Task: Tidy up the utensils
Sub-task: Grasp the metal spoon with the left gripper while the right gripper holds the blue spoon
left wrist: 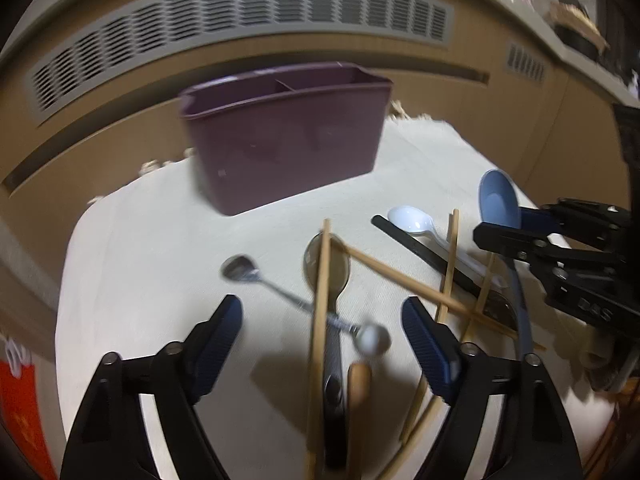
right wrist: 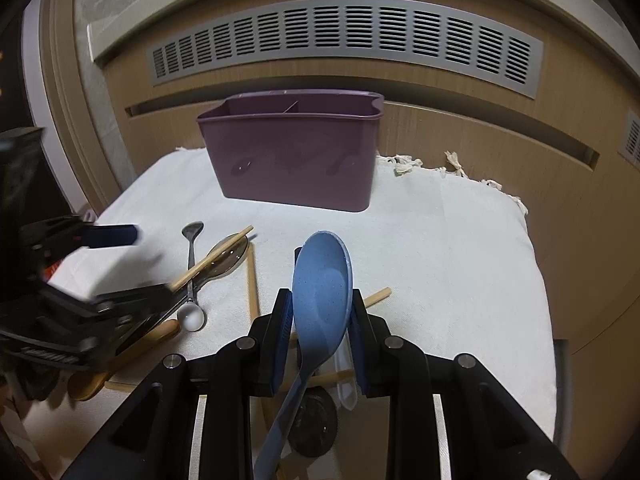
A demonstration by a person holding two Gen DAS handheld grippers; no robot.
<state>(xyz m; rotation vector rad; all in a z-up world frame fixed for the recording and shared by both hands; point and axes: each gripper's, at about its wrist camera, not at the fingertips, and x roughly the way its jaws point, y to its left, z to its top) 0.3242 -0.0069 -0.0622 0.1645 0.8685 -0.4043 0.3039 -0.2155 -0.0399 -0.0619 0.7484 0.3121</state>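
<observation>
**Inspector:** Left wrist view first. Nearest the lens stood the left tool (left wrist: pixel 322 340), its jaws apart and gripping nothing. Between them lay a wooden chopstick (left wrist: pixel 319 328), the large metal spoon (left wrist: pixel 326 264) and the ball-ended small spoon (left wrist: pixel 280 292), none pressed by a pad.

**Clerk:** And the destination?

**Inspector:** The purple caddy (left wrist: pixel 280 148) stood upright at the far side of the white cloth (left wrist: pixel 160 260), well apart from the pile. Its divided compartments appeared empty, though blur limited that reading.

**Clerk:** Right wrist view?

**Inspector:** The right tool (right wrist: pixel 320 336) was closed on the blue spoon (right wrist: pixel 322 280) at the base of its bowl, handle trailing back below the jaws. The spoon looked raised off the cloth, the caddy straight ahead of it.

**Clerk:** Step in hand?

**Inspector:** Judged as first sorting: one spoon lifted, the left selecting. Next required carrying the spoon over the caddy rim and tipping it handle-down into one compartment. The left needed to single out one utensil from the crossed sticks.
</observation>
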